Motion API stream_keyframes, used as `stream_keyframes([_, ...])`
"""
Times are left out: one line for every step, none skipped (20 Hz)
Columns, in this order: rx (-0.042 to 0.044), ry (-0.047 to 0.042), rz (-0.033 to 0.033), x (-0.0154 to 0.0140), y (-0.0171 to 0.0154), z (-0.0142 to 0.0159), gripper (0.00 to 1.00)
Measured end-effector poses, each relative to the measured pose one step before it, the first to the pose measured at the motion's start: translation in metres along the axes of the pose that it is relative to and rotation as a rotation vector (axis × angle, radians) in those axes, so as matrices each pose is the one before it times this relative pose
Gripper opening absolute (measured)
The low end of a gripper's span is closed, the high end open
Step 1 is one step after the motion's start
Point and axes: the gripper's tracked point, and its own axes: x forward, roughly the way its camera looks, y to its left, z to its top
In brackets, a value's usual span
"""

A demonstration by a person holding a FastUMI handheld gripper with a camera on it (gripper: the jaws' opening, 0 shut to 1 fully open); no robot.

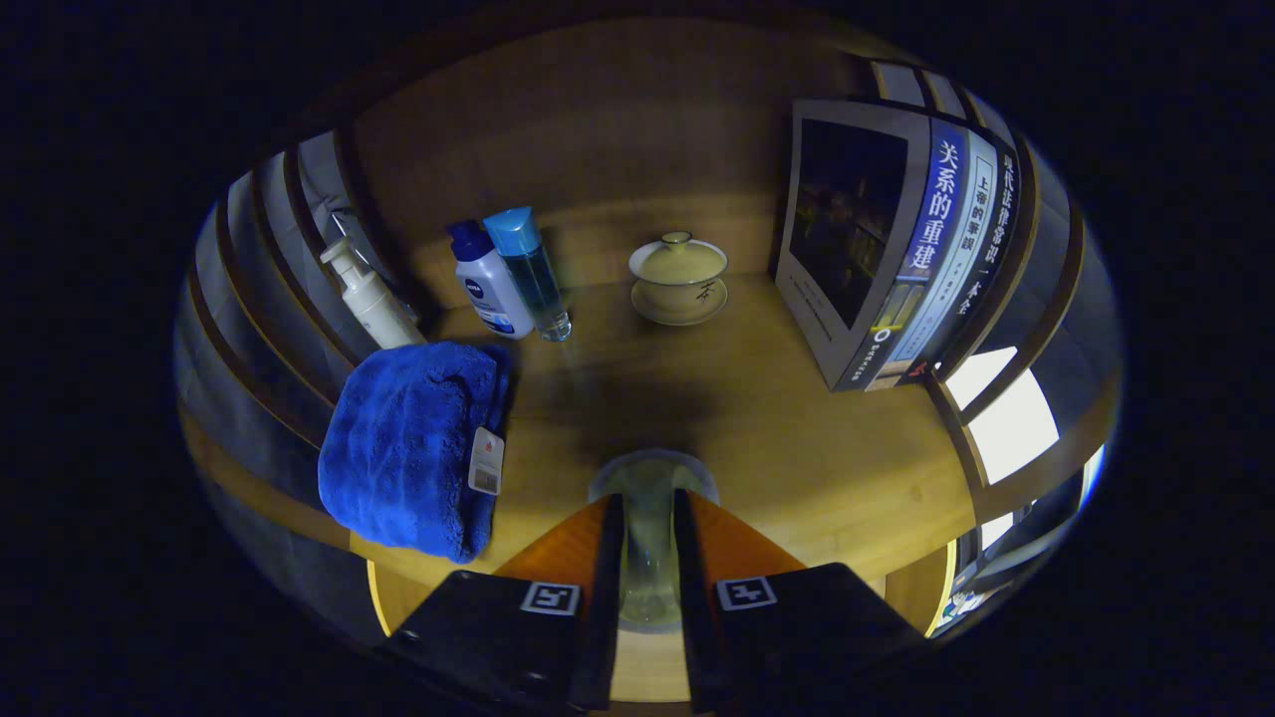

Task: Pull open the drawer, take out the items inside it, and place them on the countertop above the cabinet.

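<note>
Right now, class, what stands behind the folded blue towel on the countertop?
Behind the blue towel stand a white pump bottle, a white bottle and a clear blue-capped bottle. The towel hides the pump bottle's base. The gripper grips a glass.

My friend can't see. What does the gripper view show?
The claw is shut on a clear glass above a wooden countertop. Beyond it sit a blue towel, three bottles, a lidded cup and books.

Wooden countertop (797, 448), wooden back wall (598, 129), slatted sides (269, 289), dim.
</note>
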Motion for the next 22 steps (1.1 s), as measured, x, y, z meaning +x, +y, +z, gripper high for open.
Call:
stream_keyframes([-0.0125, -0.01294, -0.00487, 0.00008, -0.00085, -0.00017, 0.41])
stream_keyframes([-0.01216, -0.01835, -0.00652, -0.00108, -0.00221, 0.00088, 0.42])
stream_keyframes([-0.00545, -0.01971, 0.00095, -0.00216, 0.00115, 0.0013, 0.5])
stream_keyframes([-0.00179, -0.02195, -0.00736, -0.00332, -0.00254, 0.00225, 0.58])
stream_keyframes([0.00426, -0.02869, -0.00918, -0.00349, -0.00459, 0.00251, 0.66])
stream_keyframes([0.01441, -0.03555, -0.00651, -0.00428, -0.00332, 0.00454, 0.74])
stream_keyframes([0.0152, -0.03582, 0.00168, -0.00628, -0.00218, 0.00326, 0.82])
stream_keyframes([0.01393, -0.03493, 0.00263, -0.0064, -0.0031, 0.00397, 0.91])
stream_keyframes([0.01133, -0.03119, 0.00156, -0.00711, -0.00392, 0.00154, 0.93])
stream_keyframes([0.00765, -0.02555, 0.00523, -0.0103, -0.00304, 0.00166, 0.96])
stream_keyframes([0.0036, -0.02439, 0.00311, -0.00816, -0.00465, -0.00097, 0.98])
stream_keyframes([0.0033, -0.02257, 0.00241, -0.0087, -0.00422, -0.00035, 1.0])
stream_keyframes([0.00199, -0.02356, 0.00508, -0.01029, -0.00378, -0.00116, 1.0])
stream_keyframes([-0.0046, -0.02869, 0.00471, -0.01057, -0.00489, 0.00029, 1.0])
stream_keyframes([-0.00644, -0.03975, 0.00349, -0.00999, -0.00567, 0.00305, 1.0])
stream_keyframes([-0.01215, -0.04202, 0.00649, -0.00871, -0.00386, 0.00332, 1.0])
stream_keyframes([-0.0176, -0.04216, -0.00406, -0.01034, -0.00668, 0.00385, 1.0])
stream_keyframes([-0.02123, -0.03837, -0.0044, -0.01036, -0.0061, 0.00491, 1.0])
stream_keyframes([-0.02015, -0.03364, -0.00429, -0.01165, -0.00737, 0.00393, 1.0])
stream_keyframes([-0.0196, -0.02578, -0.00229, -0.0118, -0.0052, 0.00284, 1.0])
stream_keyframes([-0.01546, -0.02192, -0.00221, -0.01024, -0.00404, 0.0008, 1.0])
stream_keyframes([-0.00803, -0.0182, 0.00286, -0.01046, -0.00335, 0.00086, 1.0])
